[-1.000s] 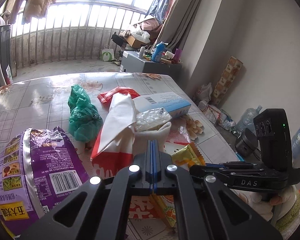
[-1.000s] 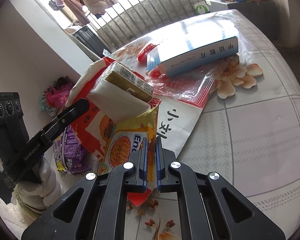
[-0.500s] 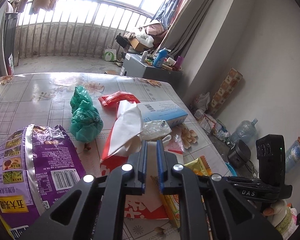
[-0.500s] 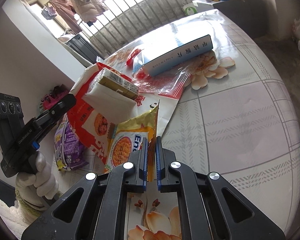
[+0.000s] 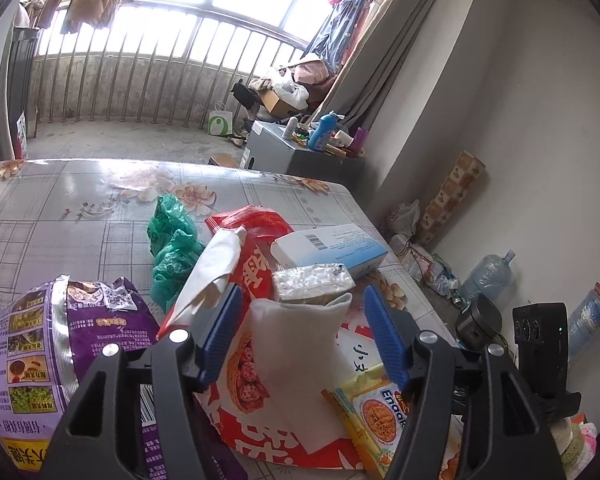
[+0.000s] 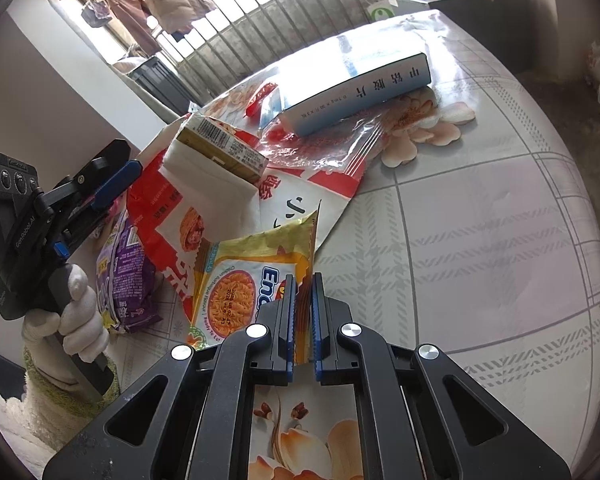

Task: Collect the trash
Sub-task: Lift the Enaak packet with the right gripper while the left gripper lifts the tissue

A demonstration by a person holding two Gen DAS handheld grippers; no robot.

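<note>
My left gripper (image 5: pixel 302 334) is opening. A white paper wrapper (image 5: pixel 296 344) with a foil-topped carton (image 5: pixel 312 286) in it lies between its blue pads (image 5: pixel 220 332), which stand clear of it. Both rest on a big red-and-white bag (image 5: pixel 256 432). My right gripper (image 6: pixel 302 312) is shut on the edge of a yellow noodle packet (image 6: pixel 240 280), also seen at lower right in the left wrist view (image 5: pixel 380 408). In the right wrist view the left gripper (image 6: pixel 112 184) is held by a gloved hand (image 6: pixel 76 320) beside the carton (image 6: pixel 220 148).
On the flowered table (image 5: pixel 60 220) lie a purple snack bag (image 5: pixel 40 380), a crumpled green plastic bag (image 5: pixel 172 248), a red wrapper (image 5: pixel 256 220), a blue-and-white box (image 5: pixel 332 244) and a clear plastic bag (image 6: pixel 332 148). The table's right edge (image 6: pixel 580 240) drops to a cluttered floor.
The left jaws, shut at the white wrapper a second ago, have spread wide apart. The right gripper keeps its hold on the noodle packet and has barely moved.
</note>
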